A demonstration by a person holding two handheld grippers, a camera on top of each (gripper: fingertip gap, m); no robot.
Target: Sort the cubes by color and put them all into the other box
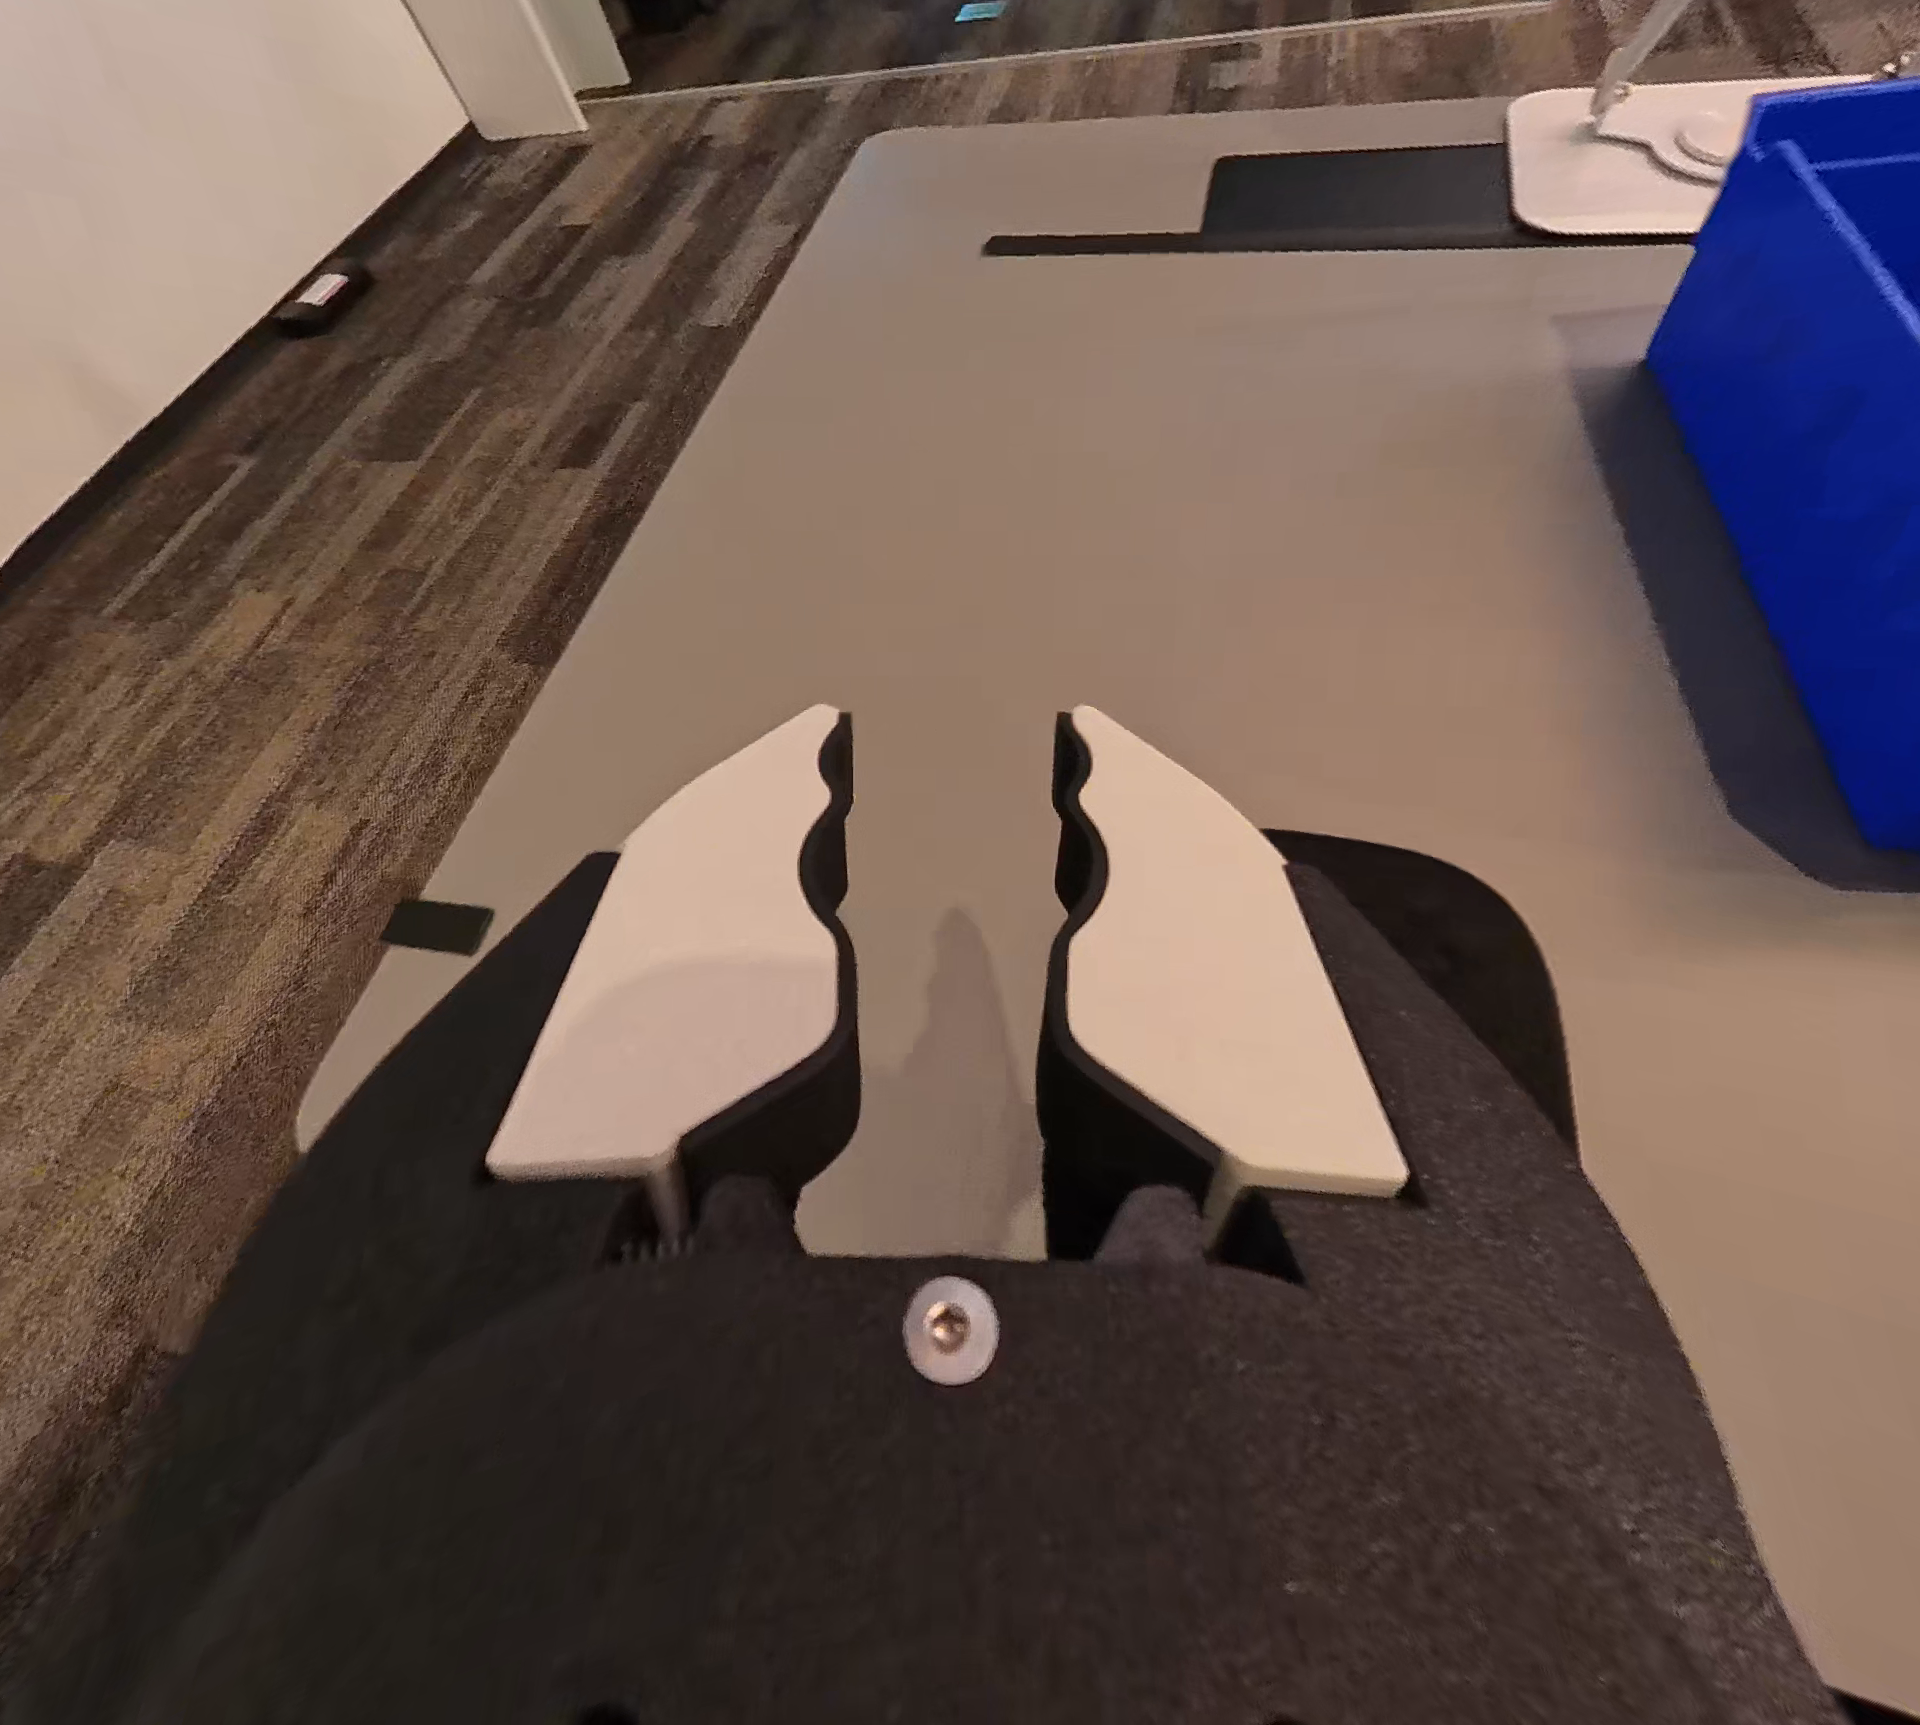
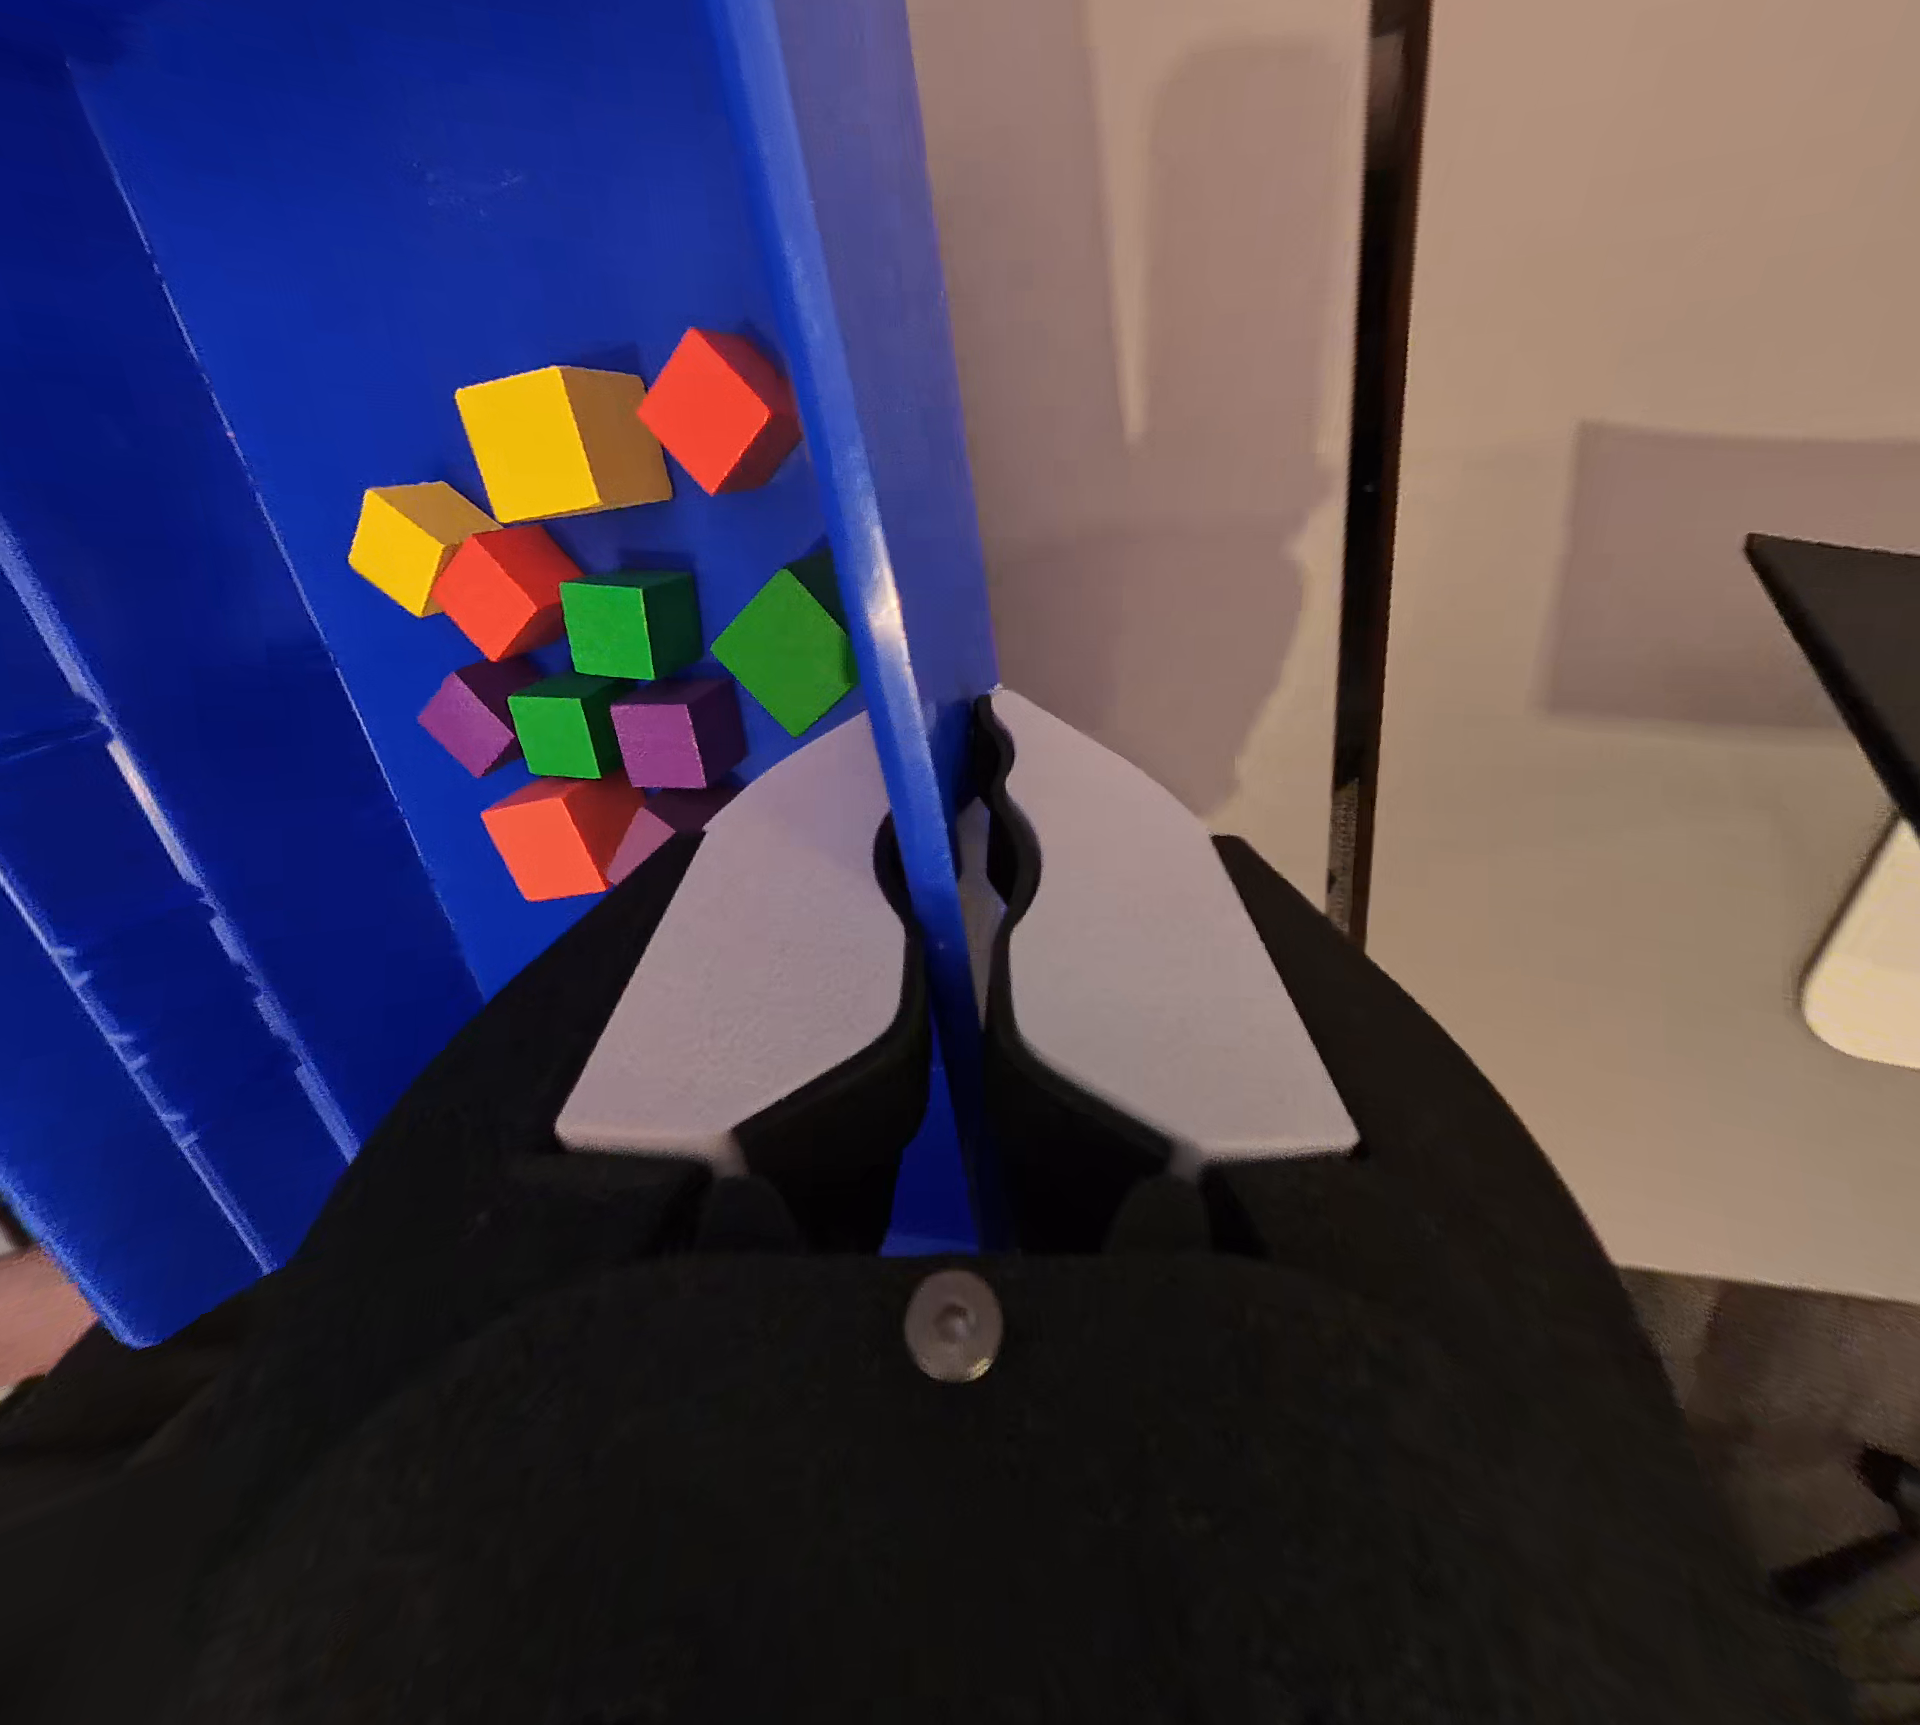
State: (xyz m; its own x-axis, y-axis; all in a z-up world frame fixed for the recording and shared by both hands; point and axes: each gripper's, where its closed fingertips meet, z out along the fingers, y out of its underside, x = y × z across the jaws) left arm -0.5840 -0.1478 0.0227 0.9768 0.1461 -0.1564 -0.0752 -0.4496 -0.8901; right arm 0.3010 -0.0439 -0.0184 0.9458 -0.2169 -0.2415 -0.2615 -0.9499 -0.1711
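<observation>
My right gripper (image 2: 935, 719) is shut on the right wall of a blue box (image 2: 810, 221), one finger inside and one outside. Inside the box, just left of the inner finger, lie several loose cubes in a mixed pile: yellow (image 2: 540, 439), red (image 2: 707, 413), green (image 2: 623, 626) and purple (image 2: 675, 740). More blue walls (image 2: 62, 532) adjoin on the left; I cannot tell if they belong to a second box. My left gripper (image 1: 954, 719) is open and empty over the bare grey table (image 1: 1039, 480). The blue box (image 1: 1808, 428) stands to its right.
The table's left edge drops to carpeted floor (image 1: 312, 584). A black mat (image 1: 1351, 205) and a white stand base (image 1: 1621, 158) lie at the table's far end. In the right wrist view a dark vertical post (image 2: 1382, 428) and a black panel on a white base (image 2: 1860, 979) stand to the right.
</observation>
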